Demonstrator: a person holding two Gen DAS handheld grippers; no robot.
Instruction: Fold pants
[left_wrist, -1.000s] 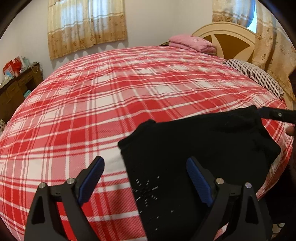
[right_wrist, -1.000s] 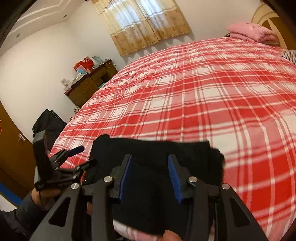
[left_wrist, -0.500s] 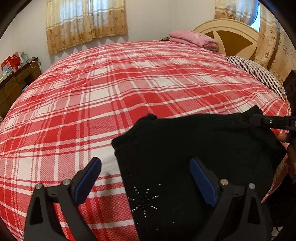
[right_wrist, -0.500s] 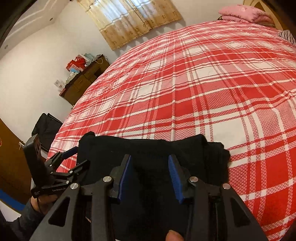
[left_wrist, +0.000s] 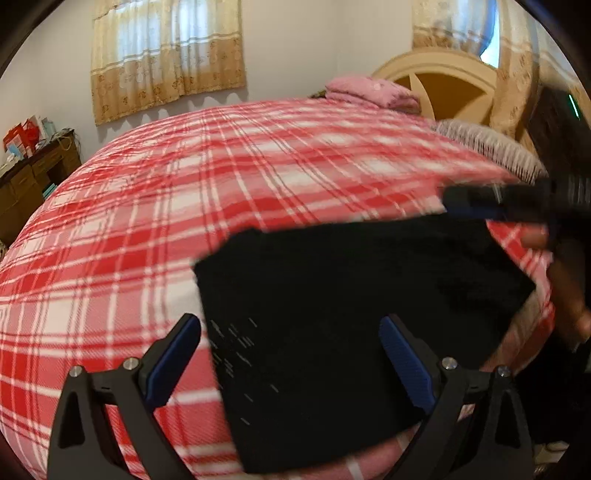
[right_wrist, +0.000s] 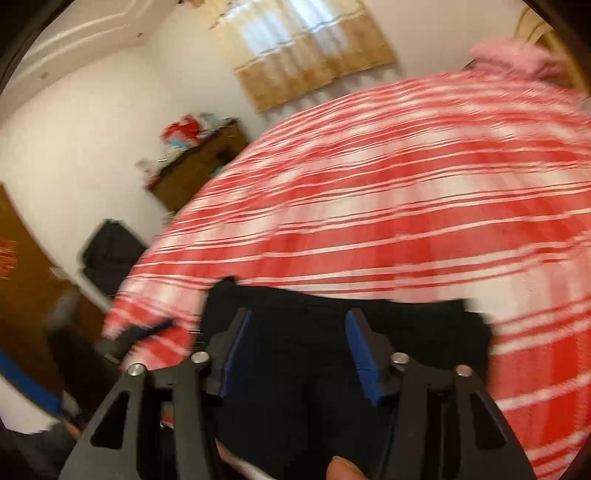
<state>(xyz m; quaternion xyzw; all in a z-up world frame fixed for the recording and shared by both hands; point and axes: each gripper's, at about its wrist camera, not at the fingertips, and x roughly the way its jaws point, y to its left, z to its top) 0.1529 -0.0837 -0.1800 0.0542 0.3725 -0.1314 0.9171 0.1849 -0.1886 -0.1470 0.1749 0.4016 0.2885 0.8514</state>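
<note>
The black knitted pants (left_wrist: 351, 332), folded into a compact rectangle, lie at the near edge of the red-and-white plaid bedspread (left_wrist: 184, 221). Both the left gripper (left_wrist: 290, 354) and right gripper (right_wrist: 297, 350) hover above with fingers spread, grasping nothing, probably because the fold is finished.

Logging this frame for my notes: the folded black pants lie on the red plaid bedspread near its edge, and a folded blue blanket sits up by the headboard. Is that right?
One detail is off: the folded blanket by the headboard is pink, not blue, as the left wrist view shows. The rest holds: the folded black pants lie on the red plaid bedspread near its edge.
</note>
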